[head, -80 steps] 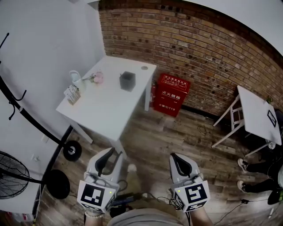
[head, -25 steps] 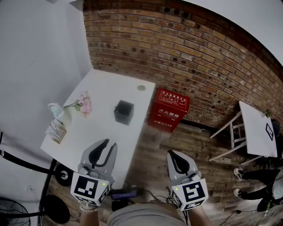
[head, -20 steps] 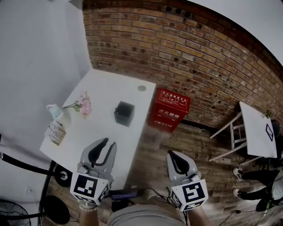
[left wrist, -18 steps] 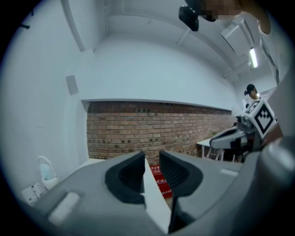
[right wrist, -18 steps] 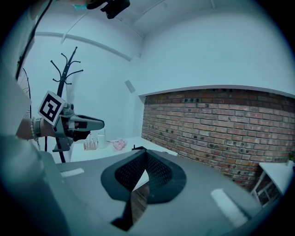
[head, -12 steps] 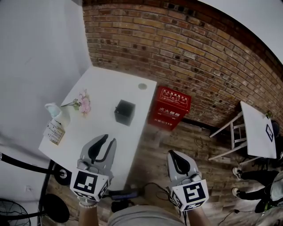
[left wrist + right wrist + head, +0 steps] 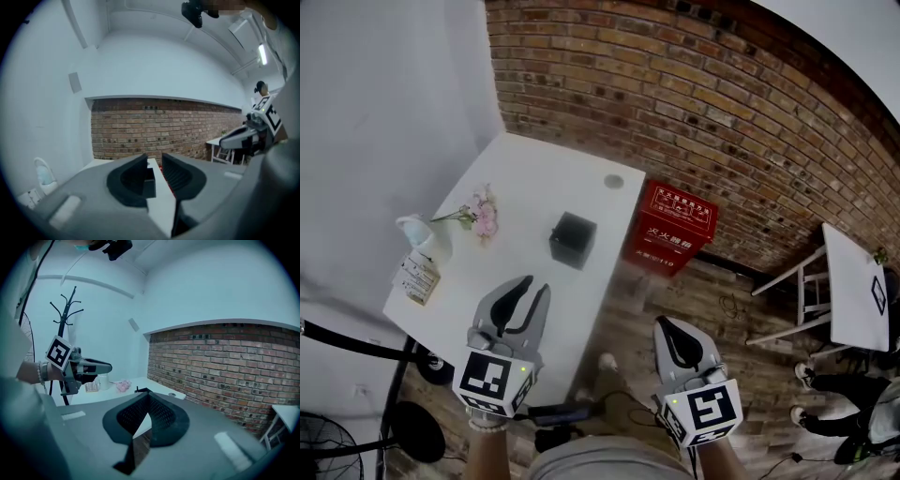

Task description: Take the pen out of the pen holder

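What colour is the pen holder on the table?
The pen holder is black, clearest in the head view.

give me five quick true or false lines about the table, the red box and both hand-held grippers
1. The black pen holder stands on the white table. True.
2. The left hand-held gripper is clamped on the pen holder. False: its jaws are apart and empty, short of the holder.
3. The red box sits on the table. False: it is on the floor by the brick wall.
4. The right hand-held gripper is shut and empty. True.
5. In the head view, pink flowers lie left of the pen holder. True.
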Motion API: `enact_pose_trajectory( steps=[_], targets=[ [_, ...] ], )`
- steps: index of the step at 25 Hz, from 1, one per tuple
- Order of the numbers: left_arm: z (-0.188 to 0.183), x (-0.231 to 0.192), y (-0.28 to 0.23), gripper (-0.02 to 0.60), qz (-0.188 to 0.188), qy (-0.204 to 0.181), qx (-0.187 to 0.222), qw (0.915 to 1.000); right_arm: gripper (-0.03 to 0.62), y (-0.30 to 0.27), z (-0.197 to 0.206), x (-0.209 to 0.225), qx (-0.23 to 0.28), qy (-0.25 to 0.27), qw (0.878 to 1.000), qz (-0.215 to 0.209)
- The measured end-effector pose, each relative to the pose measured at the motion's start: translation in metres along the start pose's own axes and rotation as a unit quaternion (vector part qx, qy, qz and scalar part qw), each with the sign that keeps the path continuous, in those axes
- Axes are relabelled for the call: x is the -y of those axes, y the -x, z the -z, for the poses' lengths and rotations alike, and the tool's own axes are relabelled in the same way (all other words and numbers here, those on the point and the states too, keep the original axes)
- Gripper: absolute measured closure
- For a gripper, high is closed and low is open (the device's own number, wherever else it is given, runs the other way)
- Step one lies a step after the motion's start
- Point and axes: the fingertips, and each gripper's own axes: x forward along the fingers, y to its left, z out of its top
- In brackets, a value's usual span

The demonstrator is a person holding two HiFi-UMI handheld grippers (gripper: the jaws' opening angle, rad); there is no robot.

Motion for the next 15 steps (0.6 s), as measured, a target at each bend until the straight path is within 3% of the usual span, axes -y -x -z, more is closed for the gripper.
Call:
enact_pose_trajectory(
  steps=[15],
  targets=[
    [0.036,-0.039,-0.061,0.492,-0.025,0.009,-0.038,0.9989,0.592,-0.057,0.006,0.03,-0.027,0.002,0.999,-0.025]
  ],
)
